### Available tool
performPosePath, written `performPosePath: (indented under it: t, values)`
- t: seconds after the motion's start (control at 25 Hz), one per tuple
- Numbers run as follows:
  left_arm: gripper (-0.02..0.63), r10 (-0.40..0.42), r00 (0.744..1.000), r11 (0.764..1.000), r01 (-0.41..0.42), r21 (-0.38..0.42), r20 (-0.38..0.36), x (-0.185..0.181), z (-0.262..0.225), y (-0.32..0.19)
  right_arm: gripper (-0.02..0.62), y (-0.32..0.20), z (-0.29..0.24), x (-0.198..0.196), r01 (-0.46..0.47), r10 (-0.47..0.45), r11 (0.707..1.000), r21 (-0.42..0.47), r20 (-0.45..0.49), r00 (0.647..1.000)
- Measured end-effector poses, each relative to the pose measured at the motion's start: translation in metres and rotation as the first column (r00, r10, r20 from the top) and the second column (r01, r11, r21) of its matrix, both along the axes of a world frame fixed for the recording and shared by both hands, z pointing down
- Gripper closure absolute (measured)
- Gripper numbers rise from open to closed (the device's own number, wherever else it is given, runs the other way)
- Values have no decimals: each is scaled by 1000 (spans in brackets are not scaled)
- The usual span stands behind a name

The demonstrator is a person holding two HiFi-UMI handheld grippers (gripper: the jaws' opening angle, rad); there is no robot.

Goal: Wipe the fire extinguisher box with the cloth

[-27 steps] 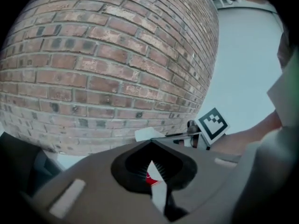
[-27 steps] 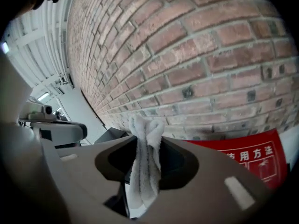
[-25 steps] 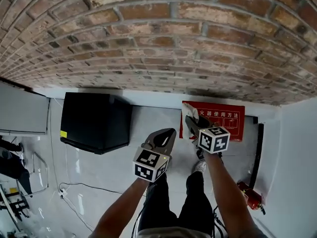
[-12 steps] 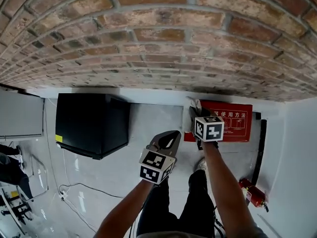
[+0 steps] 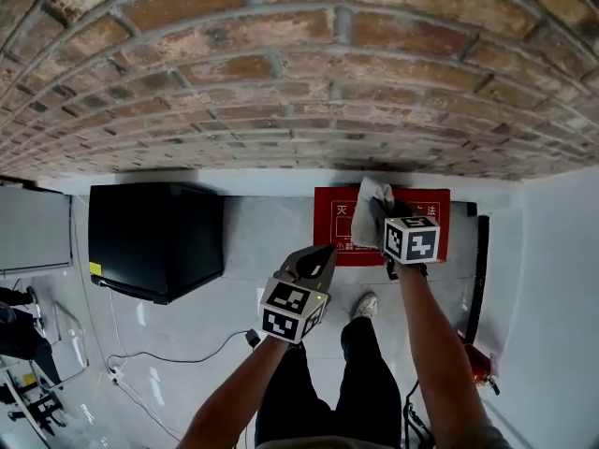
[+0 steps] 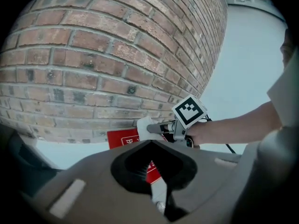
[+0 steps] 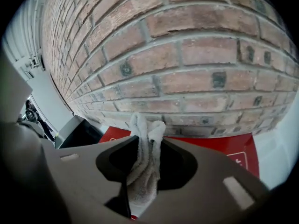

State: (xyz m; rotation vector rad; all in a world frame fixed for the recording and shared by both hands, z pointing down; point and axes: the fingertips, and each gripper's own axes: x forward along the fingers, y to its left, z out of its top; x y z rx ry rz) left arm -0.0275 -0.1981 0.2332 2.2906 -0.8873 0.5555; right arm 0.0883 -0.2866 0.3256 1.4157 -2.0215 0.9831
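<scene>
Head view: the right gripper [image 5: 378, 215] reaches out over the red fire extinguisher box [image 5: 332, 239], which stands at the foot of the brick wall [image 5: 299, 82] with white characters across its face. A white cloth [image 5: 372, 193] is bunched between this gripper's jaws. They have just been closing, and they are clenched on its folds, with a loose tuft sticking out past the tips towards the wall. The cloth hangs over the upper middle of the box's face, close under the bricks. No view shows clearly whether it actually presses on the red surface. The right gripper view shows the same grip, the towel filling the gap between the jaws, with the red panel spreading out below and to the right. The left gripper [image 5: 323, 253] hangs over the pale floor [image 5: 253, 223], between a black cabinet [image 5: 154, 237] and the box, touching neither. Its jaws are closed together with nothing in them. A red extinguisher [image 5: 479, 365] lies to the right, near the person's leg.
</scene>
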Motion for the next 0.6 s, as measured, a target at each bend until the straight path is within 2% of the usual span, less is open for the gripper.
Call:
performPosePath:
  t: [0.36,0.6]
  values:
    - [606,61,998,998,-62,-14,-19,93,11,10,459,9,0,133,-62,62,998,-9,-54,997]
    - [604,81,997,997,-81,-15,-19,133,17,18,459,16,3,194,-94,94,996,-6,-67,993]
